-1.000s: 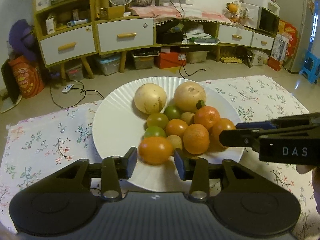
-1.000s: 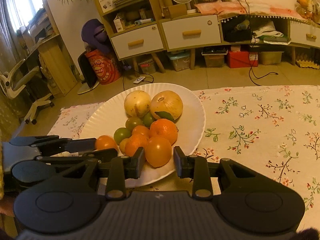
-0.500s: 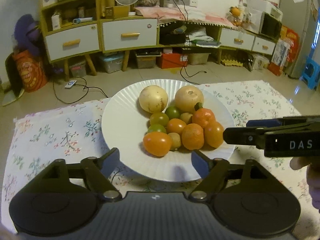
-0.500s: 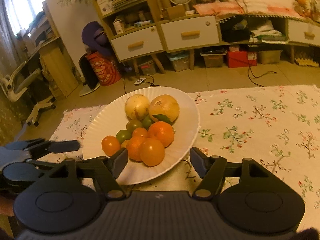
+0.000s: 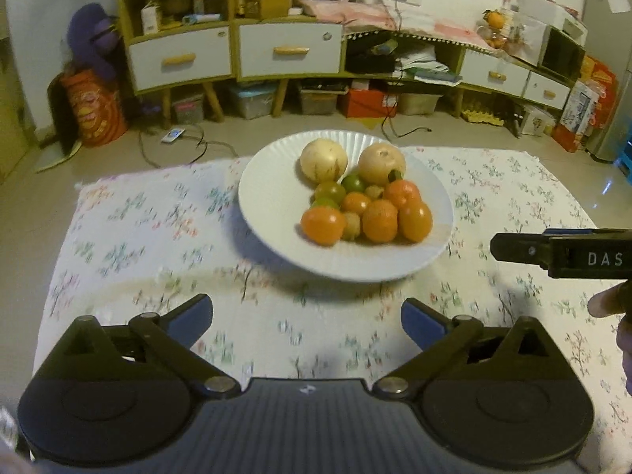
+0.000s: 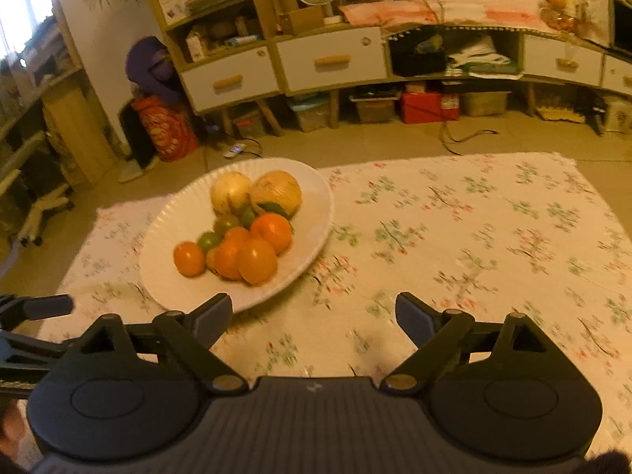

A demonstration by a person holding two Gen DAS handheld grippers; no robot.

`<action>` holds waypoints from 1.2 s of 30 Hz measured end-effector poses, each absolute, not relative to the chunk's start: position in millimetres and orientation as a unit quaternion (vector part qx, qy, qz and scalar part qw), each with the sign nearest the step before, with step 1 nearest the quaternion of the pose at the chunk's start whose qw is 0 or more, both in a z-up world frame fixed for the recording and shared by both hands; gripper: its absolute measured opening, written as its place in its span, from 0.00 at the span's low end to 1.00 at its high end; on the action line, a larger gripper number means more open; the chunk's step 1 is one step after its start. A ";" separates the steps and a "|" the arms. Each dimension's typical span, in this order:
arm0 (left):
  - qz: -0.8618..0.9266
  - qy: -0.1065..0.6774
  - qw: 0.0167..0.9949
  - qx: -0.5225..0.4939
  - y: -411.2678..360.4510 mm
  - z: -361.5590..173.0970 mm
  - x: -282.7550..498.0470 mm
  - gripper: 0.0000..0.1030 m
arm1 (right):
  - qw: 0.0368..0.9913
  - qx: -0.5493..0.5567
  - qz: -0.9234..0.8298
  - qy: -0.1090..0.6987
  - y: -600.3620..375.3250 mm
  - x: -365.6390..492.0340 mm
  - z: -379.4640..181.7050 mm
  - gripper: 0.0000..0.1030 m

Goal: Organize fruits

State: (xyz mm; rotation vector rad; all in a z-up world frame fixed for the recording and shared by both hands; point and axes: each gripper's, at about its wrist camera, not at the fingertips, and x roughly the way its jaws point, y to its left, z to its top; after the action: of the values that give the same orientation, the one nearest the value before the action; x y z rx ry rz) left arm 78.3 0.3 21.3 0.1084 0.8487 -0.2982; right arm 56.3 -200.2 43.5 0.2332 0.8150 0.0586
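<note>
Fruit sits heaped on a white plate (image 5: 272, 205) ahead of both grippers, on a floral cloth (image 5: 150, 245). The left gripper (image 5: 306, 318) has its jaws spread wide, having just been opening, with nothing between them but bare cloth; the plate lies just beyond its fingertips and slightly to the right. The right gripper (image 6: 312, 312) is likewise spread, its jaws also just opening and empty; the plate lies ahead and to its left, with the near rim just beside the left fingertip (image 6: 215, 312).

On the plate, two pale round fruits (image 5: 324, 160) lie at the far side, touching each other. Nearer the grippers are small green fruits (image 5: 330, 191) and a cluster of oranges (image 5: 379, 221), all packed together. One orange (image 5: 323, 225) sits nearest the left gripper, at the front of the pile.

In the left wrist view the right gripper's arm reaches in from the right edge, apart from the plate, with a person's fingers (image 5: 608, 304) below it. Across the floor stands a cabinet (image 5: 288, 51) with white drawers.
</note>
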 end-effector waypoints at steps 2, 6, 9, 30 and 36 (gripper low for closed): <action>-0.135 0.416 0.898 0.050 1.8 21.1 71.3 0.89 | 0.907 0.098 0.016 0.409 -194.3 51.4 44.7 0.86; -0.113 0.432 0.894 0.039 6.3 19.9 56.5 0.89 | 0.907 0.087 0.007 0.412 -185.3 38.4 49.8 0.89; -0.103 0.439 0.892 0.025 10.2 20.3 46.1 0.89 | 0.904 0.082 0.015 0.420 -178.2 32.6 50.2 0.91; -0.044 0.439 0.897 0.026 15.6 30.2 35.4 0.89 | 0.901 0.038 -0.018 0.432 -155.0 22.7 47.0 0.95; -0.040 0.440 0.897 0.028 16.3 31.1 33.4 0.89 | 0.897 0.034 -0.013 0.441 -150.7 21.5 44.7 0.95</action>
State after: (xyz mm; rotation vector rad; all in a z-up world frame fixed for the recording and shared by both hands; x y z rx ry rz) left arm 33.4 16.3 31.1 0.0581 0.9123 -0.0832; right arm 21.5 -150.7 44.7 0.0702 0.9133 -0.0266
